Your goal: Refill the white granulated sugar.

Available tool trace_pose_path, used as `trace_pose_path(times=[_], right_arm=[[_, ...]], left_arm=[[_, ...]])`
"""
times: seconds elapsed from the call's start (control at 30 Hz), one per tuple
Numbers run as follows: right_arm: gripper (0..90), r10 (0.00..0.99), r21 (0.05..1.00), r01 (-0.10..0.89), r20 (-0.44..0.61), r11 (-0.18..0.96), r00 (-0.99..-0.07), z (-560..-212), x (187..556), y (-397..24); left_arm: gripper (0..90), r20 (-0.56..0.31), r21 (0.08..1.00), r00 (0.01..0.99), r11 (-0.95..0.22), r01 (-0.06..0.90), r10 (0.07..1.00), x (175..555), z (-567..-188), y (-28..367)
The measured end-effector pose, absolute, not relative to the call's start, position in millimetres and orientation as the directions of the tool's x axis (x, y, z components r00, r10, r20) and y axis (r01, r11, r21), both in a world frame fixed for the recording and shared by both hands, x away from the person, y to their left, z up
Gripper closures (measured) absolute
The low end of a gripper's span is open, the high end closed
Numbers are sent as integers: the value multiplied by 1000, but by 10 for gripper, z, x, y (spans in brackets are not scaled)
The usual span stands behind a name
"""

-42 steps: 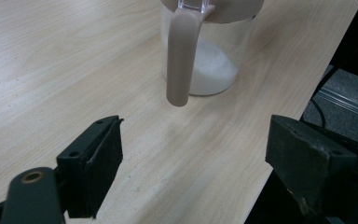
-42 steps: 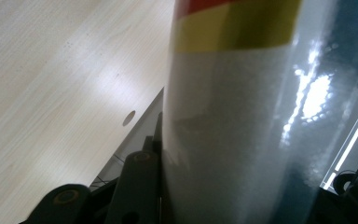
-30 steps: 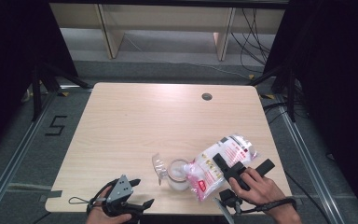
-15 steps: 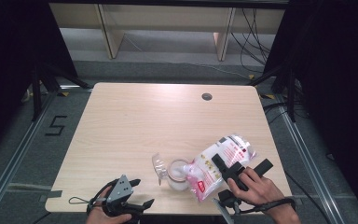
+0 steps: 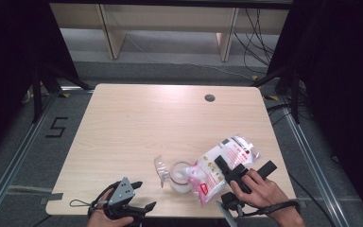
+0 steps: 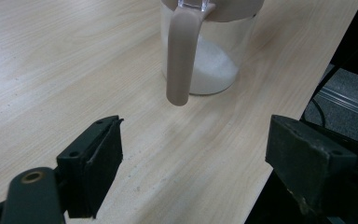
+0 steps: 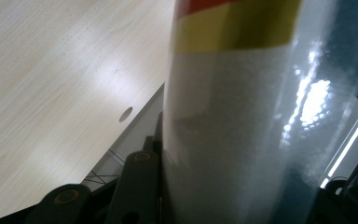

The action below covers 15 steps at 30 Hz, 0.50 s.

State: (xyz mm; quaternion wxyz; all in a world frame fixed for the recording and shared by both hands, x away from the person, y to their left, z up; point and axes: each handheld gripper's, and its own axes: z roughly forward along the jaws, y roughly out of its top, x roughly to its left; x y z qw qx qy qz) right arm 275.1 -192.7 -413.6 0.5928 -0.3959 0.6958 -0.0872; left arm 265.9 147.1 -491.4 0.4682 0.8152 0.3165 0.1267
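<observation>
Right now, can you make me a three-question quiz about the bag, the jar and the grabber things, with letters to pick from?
1. Where does the jar stand?
A. near the table's front edge
B. beside the round hole at the far edge
C. on the floor

2. What colour is the stuff inside the jar?
A. green
B. white
C. black

3. What is the right gripper doing?
A. lying open on the table
B. holding the jar's handle
C. shut on the bag

Answers:
1 A, the high view shows the jar close to the person's side of the table.
2 B, the left gripper view shows a white heap through the clear wall.
3 C, its jaws clamp the bag, tipped toward the jar, while the left gripper sits open and empty.
</observation>
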Motion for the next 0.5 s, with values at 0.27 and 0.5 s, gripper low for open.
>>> trace_pose_path(times=[0.27, 0.5], right_arm=[[702, -670, -609, -452, -742, 652, 31, -4121, 2762, -1917], [702, -673, -613, -448, -739, 651, 34, -4123, 2757, -1917]], left_arm=[[182, -81, 838, 768, -373, 397, 635, 2660, -4906, 1480], [182, -82, 840, 768, -371, 396, 635, 2660, -4910, 1477]])
